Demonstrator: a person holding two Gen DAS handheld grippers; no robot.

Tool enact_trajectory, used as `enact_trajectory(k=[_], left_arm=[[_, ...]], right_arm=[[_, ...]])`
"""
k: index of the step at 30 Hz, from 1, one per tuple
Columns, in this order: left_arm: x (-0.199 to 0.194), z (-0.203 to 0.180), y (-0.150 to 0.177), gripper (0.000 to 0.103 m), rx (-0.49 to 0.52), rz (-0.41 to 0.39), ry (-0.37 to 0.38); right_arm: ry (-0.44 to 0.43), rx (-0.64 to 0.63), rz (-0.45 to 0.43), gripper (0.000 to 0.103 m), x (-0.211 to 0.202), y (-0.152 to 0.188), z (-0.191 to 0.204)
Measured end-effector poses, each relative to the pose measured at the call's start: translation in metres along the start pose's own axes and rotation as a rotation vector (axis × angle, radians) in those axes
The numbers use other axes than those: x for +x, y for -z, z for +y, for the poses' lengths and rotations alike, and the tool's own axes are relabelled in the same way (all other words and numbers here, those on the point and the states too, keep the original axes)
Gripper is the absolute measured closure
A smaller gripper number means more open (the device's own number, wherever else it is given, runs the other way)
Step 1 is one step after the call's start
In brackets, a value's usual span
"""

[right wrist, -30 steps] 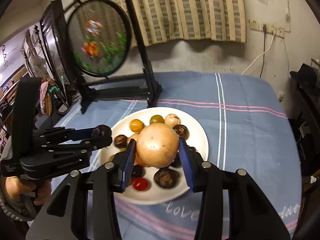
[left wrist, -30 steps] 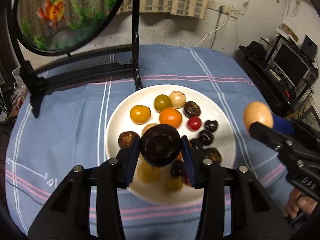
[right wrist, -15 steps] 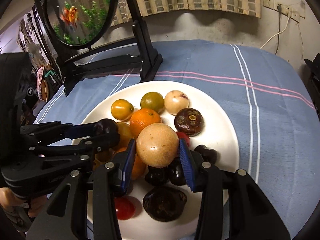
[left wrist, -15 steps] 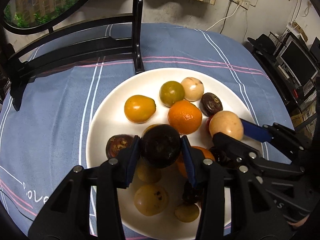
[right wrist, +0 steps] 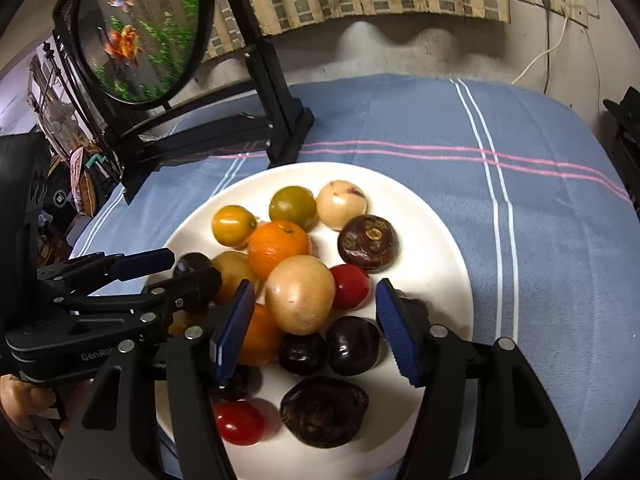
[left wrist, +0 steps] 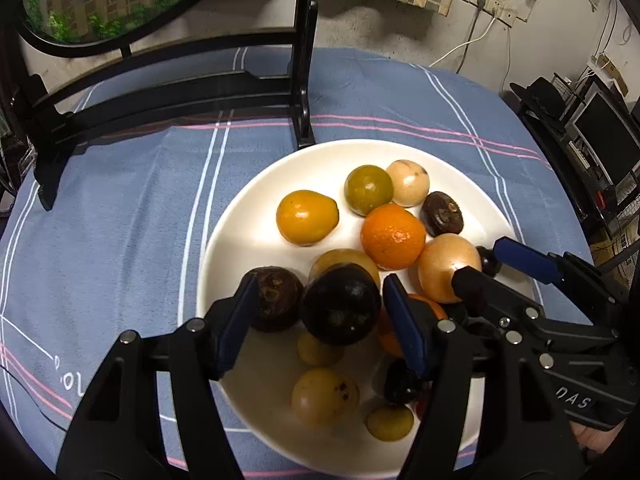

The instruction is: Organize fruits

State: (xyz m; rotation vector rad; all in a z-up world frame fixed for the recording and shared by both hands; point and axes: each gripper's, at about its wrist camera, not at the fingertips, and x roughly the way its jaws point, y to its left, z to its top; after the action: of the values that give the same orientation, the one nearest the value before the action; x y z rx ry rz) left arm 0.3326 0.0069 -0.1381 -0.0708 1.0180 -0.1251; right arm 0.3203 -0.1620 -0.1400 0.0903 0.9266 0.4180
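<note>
A white plate [left wrist: 244, 220] [right wrist: 440, 248] holds several fruits: orange, yellow, green, tan, dark and red ones. My left gripper [left wrist: 320, 320] is low over the plate's near side. Its jaws are opening, and a dark purple fruit [left wrist: 340, 304] sits on the pile between the pads with gaps showing. My right gripper [right wrist: 316, 320] hangs over the plate's middle, jaws opening too. A tan round fruit [right wrist: 300, 296] [left wrist: 444, 268] rests on other fruits between its pads, clear of both. Each gripper shows in the other's view: right gripper [left wrist: 480, 264], left gripper [right wrist: 188, 270].
A blue striped cloth [left wrist: 120, 220] covers the table. A black stand [left wrist: 304, 80] with a round goldfish panel [right wrist: 140, 32] rises just behind the plate. A monitor and shelves [left wrist: 600, 148] stand off the table's right edge. A hand [right wrist: 20, 400] grips the left tool.
Both grippers came down onto the plate carrying their fruits. Both jaws have since widened, so the dark fruit and the tan fruit now lie on the pile, free of the pads.
</note>
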Motion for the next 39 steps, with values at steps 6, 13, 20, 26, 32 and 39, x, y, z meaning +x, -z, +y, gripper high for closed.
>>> enact_trajectory(k=[6,13,20,26,32,39], left_arm=[[-0.031,-0.003,0.006,0.037,0.009,-0.028,-0.021],[-0.067,-0.009,0.029,0.025,0.03,-0.043,-0.067],[-0.101,-0.009,0.062,0.018,0.026,-0.03,-0.061],[-0.135,-0.009,0.093,0.008,0.04,-0.053,-0.071],[-0.17,-0.01,0.117,0.002,0.038,-0.078,-0.051],[-0.198,-0.015,0.139,0.002,0.038,-0.075,-0.007]], right_arm=[[0.007,-0.016,-0.019,0.04,-0.023,0.002,0.014],[0.017,-0.01,-0.009,0.04,-0.054,0.026,0.03],[0.022,0.0,0.002,0.04,-0.09,0.058,0.047],[0.028,-0.012,-0.013,0.039,-0.128,0.083,0.062],[0.015,-0.042,-0.048,0.038,-0.169,0.101,0.08],[0.039,-0.065,-0.094,0.018,-0.206,0.117,0.095]])
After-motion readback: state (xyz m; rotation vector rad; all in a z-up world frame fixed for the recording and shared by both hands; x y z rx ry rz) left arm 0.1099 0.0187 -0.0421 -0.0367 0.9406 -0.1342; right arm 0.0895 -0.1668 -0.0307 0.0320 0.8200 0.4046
